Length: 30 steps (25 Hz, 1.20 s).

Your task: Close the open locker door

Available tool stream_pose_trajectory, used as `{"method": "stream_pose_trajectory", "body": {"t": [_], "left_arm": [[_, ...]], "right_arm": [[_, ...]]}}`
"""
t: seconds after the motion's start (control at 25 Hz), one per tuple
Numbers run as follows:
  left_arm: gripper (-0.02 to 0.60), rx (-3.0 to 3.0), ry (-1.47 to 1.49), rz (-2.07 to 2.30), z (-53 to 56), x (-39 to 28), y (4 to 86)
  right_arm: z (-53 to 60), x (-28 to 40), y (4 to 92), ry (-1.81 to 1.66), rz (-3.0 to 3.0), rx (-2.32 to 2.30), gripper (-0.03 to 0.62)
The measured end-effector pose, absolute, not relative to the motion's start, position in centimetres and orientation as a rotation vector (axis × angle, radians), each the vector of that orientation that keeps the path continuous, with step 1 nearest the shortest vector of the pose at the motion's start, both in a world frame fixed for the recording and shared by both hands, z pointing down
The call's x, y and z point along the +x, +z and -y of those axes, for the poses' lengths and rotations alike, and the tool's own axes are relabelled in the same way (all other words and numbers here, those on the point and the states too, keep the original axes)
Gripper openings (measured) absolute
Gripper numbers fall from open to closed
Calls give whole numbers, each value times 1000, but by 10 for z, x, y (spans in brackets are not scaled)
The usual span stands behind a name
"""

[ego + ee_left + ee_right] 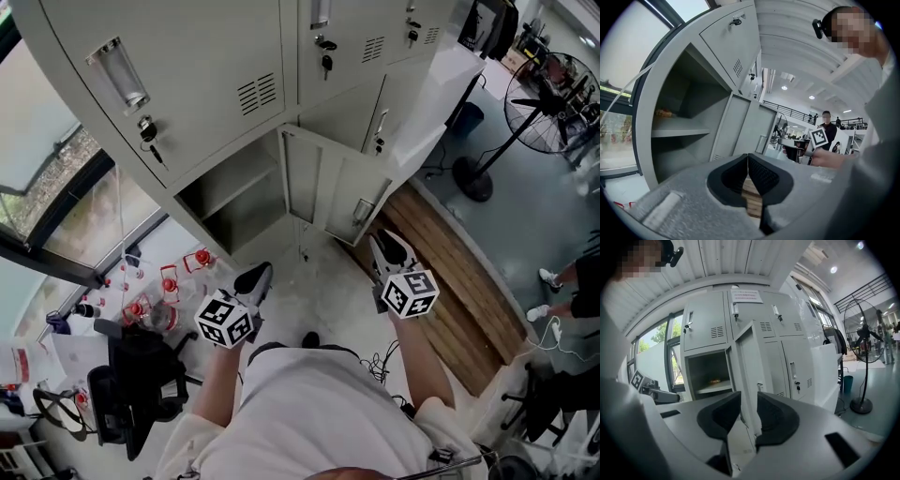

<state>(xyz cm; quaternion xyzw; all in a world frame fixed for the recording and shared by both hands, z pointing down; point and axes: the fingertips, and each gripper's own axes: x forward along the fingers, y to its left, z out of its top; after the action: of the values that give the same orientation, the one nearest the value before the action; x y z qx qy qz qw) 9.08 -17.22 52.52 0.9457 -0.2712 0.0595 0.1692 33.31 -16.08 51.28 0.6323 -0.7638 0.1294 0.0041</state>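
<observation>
While the person stands facing a bank of grey metal lockers (206,75), both grippers are held out low in front of the body. At far left, a black chair (131,375) and a cluster of red-capped bottles (169,281) sit on the floor below a window.

The left gripper (255,279) is clenched: its two dark pads meet at the tips, and nothing is caught between them.

Just beyond it is the open compartment (234,202), low in the bank. A single shelf (230,183) divides it. One small brownish item (663,112) lies on that shelf, too small to identify. The space under the shelf looks bare.

The locker door (323,187) hangs at the right side of that opening. Its long axis is upright. It is swung well out from the locker front, with its free edge pointing toward the person. A latch handle (363,210) sits near that edge.

The right gripper (389,246) is near the door's free edge and is released: its jaws stand apart and grip nothing. From its own view, the door's thin edge lines up with the gap between them. Whether it touches the door cannot be made out.

Further right, a strip of wooden flooring (450,281) runs along the lockers, and a black pedestal fan (553,94) stands at far right.
</observation>
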Motion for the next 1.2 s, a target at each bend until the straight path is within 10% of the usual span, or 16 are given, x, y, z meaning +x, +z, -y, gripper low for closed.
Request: {"method": "stream_pose_trajectory", "body": {"t": [1.2], "left_arm": [[15, 2695, 244, 658, 213, 107, 537]], "right_arm": [[226, 359, 536, 375, 2300, 1916, 132]]}}
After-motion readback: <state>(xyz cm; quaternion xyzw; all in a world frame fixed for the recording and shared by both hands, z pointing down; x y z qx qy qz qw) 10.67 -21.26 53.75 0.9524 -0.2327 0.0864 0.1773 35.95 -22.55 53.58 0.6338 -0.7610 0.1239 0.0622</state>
